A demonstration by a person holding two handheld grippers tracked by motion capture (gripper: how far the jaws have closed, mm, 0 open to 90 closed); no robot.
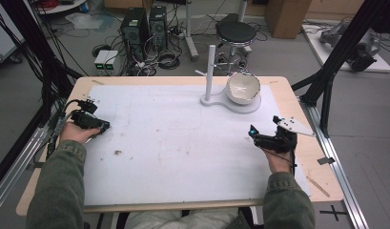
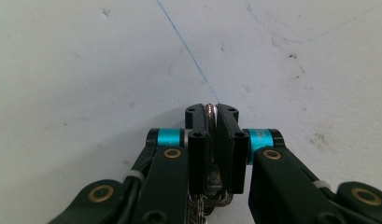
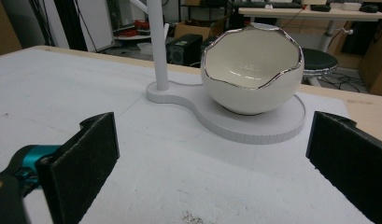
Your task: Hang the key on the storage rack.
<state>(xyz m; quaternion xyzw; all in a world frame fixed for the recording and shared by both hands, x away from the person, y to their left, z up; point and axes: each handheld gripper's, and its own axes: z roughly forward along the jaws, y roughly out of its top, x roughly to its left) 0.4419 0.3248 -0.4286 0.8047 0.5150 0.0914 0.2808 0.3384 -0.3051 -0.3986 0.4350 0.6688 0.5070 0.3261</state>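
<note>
Bowl [image 3: 252,70], white and shaped like a cracked eggshell with a jagged silver rim, sits on the round end of a white stand [image 3: 212,119] at the far right of the table; in the high view the bowl [image 1: 243,88] tilts its opening toward the person. A white post [image 1: 210,71] rises from the stand's [image 1: 252,106] smaller end, just left of the bowl.

Left gripper [image 2: 212,112]: its jaws are clenched on a thin silvery metal piece [image 2: 210,111], edge-on between the pads; what it is cannot be told. It points down at the white mat [image 2: 86,70], close to a faint blue line [image 2: 184,46].

Right gripper [image 3: 212,154]: its jaws stand wide apart with nothing between them, aimed at the bowl and stand, which lie well ahead.

In the high view the left gripper [image 1: 99,126] rests at the mat's [image 1: 173,157] left edge, the right gripper [image 1: 255,134] near its right edge, well apart. Green sleeves [image 1: 59,186] come in from below. A small dark smudge [image 1: 118,152] lies on the mat near the left hand.
</note>
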